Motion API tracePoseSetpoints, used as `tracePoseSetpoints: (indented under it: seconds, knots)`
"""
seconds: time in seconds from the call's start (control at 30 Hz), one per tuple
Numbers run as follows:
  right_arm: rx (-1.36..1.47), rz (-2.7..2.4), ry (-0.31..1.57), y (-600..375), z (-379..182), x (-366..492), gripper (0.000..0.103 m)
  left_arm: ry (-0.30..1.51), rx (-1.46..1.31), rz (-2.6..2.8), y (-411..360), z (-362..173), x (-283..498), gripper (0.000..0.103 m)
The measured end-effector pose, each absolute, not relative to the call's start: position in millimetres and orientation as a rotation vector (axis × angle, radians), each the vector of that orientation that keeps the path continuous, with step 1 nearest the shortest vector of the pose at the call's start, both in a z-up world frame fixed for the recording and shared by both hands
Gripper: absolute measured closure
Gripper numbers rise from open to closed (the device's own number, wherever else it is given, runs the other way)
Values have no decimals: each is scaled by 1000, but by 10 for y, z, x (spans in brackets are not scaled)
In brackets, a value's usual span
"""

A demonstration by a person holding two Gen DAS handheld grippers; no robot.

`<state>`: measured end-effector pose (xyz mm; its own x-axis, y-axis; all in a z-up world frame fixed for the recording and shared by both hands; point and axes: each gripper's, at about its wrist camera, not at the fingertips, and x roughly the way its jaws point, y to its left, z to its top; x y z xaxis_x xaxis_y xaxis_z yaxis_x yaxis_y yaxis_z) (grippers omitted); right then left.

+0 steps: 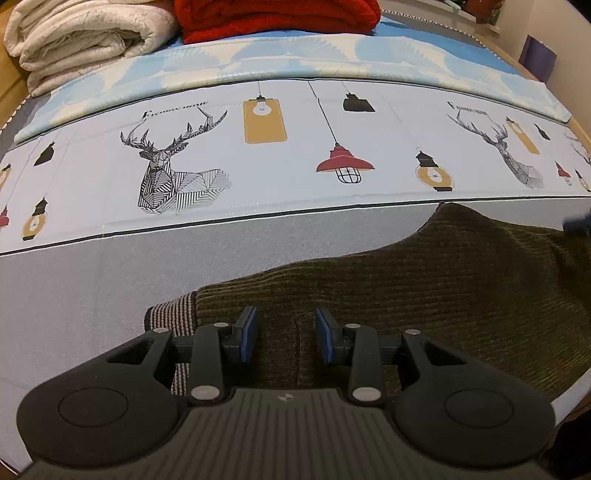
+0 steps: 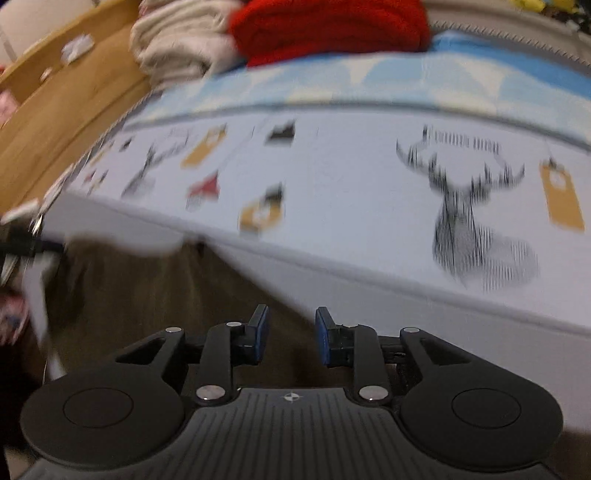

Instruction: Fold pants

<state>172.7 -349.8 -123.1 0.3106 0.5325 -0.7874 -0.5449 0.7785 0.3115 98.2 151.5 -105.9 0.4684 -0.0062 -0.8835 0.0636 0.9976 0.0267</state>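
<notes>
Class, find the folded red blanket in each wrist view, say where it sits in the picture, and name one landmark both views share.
Left wrist view: the folded red blanket lies at top centre, right of the cream folded blanket.
Right wrist view: the folded red blanket lies at top centre, blurred.
Shared landmark: the black line-drawn deer print on the white sheet.

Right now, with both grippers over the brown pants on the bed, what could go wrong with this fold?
1. The left gripper stands open above the pants; closing here may pinch just the top layer.
2. The right wrist view is motion-blurred, and the right gripper is open and empty, so it could miss the edge.
3. The striped cuff may fold crooked.
</notes>
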Motion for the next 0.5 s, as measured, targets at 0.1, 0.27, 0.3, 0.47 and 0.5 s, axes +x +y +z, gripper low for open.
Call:
tracePoseSetpoints:
  seconds: [0.1,0.27,0.3,0.47,0.5]
  knots:
    - [-85,772,1062,-3586,-1382,1466,75,1085,73,-47,1462,-1063,991,65]
    - [-115,442,1043,-3835,-1625,1577,94,1090,94,-46,1384,-1087,1000,65]
    - [-93,423,1049,-3872,-1608,1578,96,1092,94,-42,1384,-1092,999,65]
    - [-28,451,1012,-4061,-1391,1388,78,1094,92,-57,1409,-1107,981,65]
    - [-45,399,1044,-4130,-1436,1394,76,1102,95,-59,1424,-1129,981,64]
